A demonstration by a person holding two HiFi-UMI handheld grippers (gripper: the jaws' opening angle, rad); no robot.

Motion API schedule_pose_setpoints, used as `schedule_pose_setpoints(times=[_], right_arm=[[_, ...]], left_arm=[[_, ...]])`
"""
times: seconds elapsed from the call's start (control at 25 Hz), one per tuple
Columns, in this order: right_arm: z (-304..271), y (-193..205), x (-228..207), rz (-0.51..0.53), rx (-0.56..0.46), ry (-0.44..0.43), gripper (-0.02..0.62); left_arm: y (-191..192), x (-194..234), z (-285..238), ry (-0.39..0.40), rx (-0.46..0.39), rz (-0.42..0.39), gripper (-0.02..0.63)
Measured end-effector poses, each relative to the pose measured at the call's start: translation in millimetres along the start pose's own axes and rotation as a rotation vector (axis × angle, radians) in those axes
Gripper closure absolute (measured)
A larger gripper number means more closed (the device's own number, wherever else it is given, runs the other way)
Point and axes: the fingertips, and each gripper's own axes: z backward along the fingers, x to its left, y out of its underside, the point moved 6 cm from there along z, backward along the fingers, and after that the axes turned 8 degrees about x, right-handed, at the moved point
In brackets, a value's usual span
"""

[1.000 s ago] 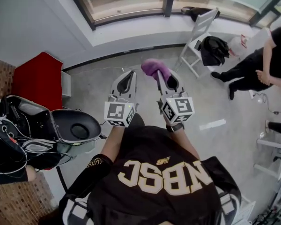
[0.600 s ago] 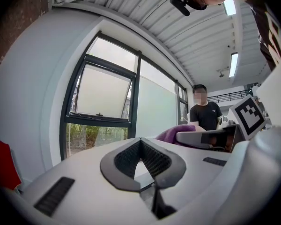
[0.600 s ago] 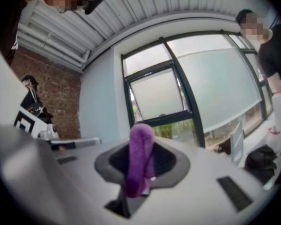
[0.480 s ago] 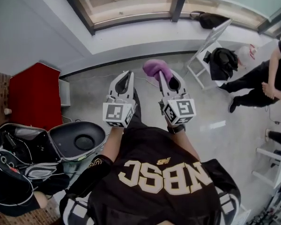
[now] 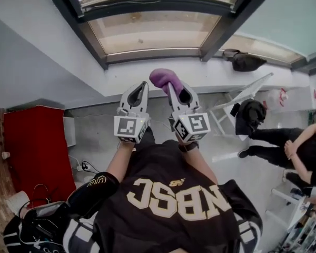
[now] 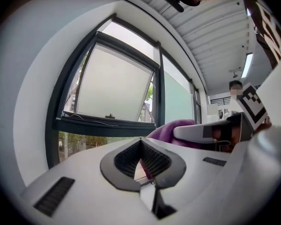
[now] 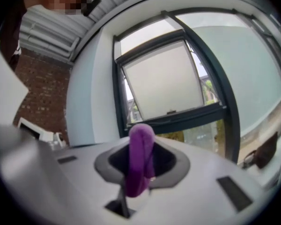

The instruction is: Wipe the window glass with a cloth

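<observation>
Both grippers have drawn nearer the dark-framed window glass (image 5: 152,29), which now fills the top of the head view; the right gripper (image 5: 175,88), at centre frame, pinches a folded purple cloth (image 5: 162,78) whose bulge pokes past the jaw tips, short of the pane; the left gripper (image 5: 142,86), just to its left, is pressed together on nothing; we judge the approach is in hand; we should keep the pinch firm, lead with cloth rather than plastic, and press gently, since the upper sash (image 7: 164,81) seems tilted open.
</observation>
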Motion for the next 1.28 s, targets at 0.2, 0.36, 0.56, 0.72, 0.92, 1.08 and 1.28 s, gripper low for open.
schedule_pose_setpoints(times=[0.2, 0.36, 0.56, 0.72, 0.92, 1.08, 1.28], right_arm=[[-50, -11, -26, -0.023, 0.047, -0.006, 0.512], [-80, -11, -64, -0.046, 0.084, 0.012, 0.512], [-120, -30, -104, 0.024, 0.079, -0.058, 0.512], [-136, -49, -162, 0.085, 0.06, -0.137, 0.512], [-155, -39, -237, 0.073, 0.068, -0.215, 0.512], [-186, -13, -265, 0.179, 0.038, -0.206, 0.512], [-260, 36, -248, 0.259, 0.046, -0.253, 0.512]], left_arm=[[-18, 38, -50, -0.031, 0.01, 0.012, 0.586], [-15, 49, -83, -0.056, 0.029, 0.022, 0.586], [-8, 46, -129, -0.124, 0.045, 0.037, 0.586], [0, 25, -183, -0.221, 0.039, 0.059, 0.586], [5, 0, -246, -0.304, 0.013, 0.073, 0.586], [20, 5, -261, -0.331, -0.005, 0.101, 0.586], [53, 77, -260, -0.408, 0.011, 0.041, 0.586]])
